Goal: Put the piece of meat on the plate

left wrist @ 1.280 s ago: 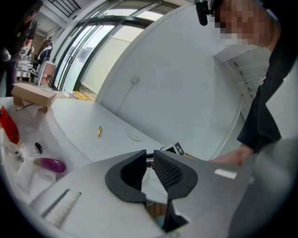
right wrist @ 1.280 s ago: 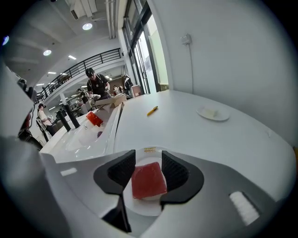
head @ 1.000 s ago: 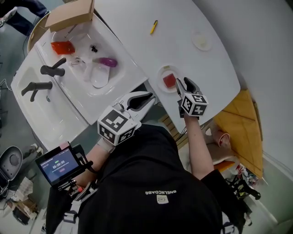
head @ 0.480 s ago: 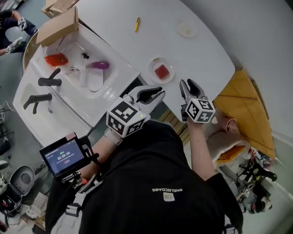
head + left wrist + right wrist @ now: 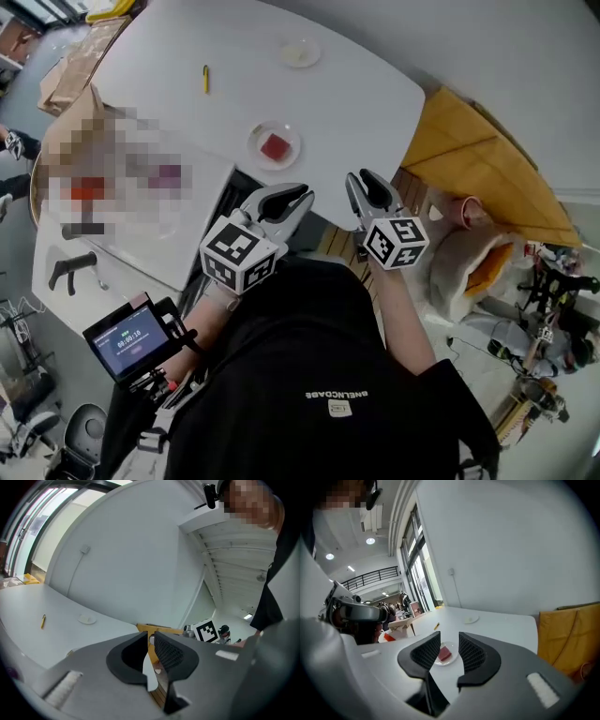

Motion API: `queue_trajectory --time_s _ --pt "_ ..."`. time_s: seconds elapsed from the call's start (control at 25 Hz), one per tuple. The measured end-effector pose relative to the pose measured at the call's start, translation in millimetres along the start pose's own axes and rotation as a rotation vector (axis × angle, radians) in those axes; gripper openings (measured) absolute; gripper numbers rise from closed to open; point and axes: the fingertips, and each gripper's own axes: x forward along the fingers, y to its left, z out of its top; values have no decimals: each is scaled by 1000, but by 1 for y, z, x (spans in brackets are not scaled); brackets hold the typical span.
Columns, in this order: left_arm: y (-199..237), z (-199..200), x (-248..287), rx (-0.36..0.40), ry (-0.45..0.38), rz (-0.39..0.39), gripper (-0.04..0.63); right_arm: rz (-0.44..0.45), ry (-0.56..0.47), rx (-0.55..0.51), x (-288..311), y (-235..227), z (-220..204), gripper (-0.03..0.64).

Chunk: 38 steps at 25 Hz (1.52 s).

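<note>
The meat (image 5: 274, 147) lies on the plate (image 5: 255, 150), so placing looks done: well back from the plate, the right gripper (image 5: 364, 184) has just been closing its empty, half-open jaws, the left gripper (image 5: 298, 201) is narrow and empty, and next is only resting.

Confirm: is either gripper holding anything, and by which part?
Nothing held. The left gripper and right gripper are empty, the right's jaws having just been closing; the meat lies on the plate.
</note>
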Motion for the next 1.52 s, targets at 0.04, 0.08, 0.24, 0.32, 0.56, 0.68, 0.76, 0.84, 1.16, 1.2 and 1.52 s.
queue_trajectory --time_s 0.04,0.08,0.24,0.32,0.56,0.68,0.76,0.84,1.16,1.2,1.52 --pt "-9 0 5 12 4 -15 52 -8 -18 7 -13 -3 2 123" --pt "-20 1 10 24 9 -30 52 -15 -35 12 -27 -5 4 119" --pt "-55 4 25 49 10 -72 52 -30 -96 10 -81 -9 10 104" --pt "-64 6 26 59 11 -86 51 -39 -122 10 -101 -4 12 95" --pt "-100 6 47 90 31 -163 48 -97 -211 2 -165 -8 21 44" --pt "-124 7 71 124 50 -244 44 -160 -269 28 -196 -25 27 27" --pt "-139 7 82 142 69 -294 40 -205 -305 43 -216 -34 30 17" --pt "-155 6 86 151 82 -333 40 -241 -335 55 -237 -35 34 6" --pt "-187 7 119 195 136 -486 12 -366 -406 106 -277 -55 38 6" --pt "-189 7 122 198 142 -502 12 -379 -411 108 -279 -57 38 6" --pt "-215 2 116 225 148 -593 12 -448 -465 131 -305 -47 29 6"
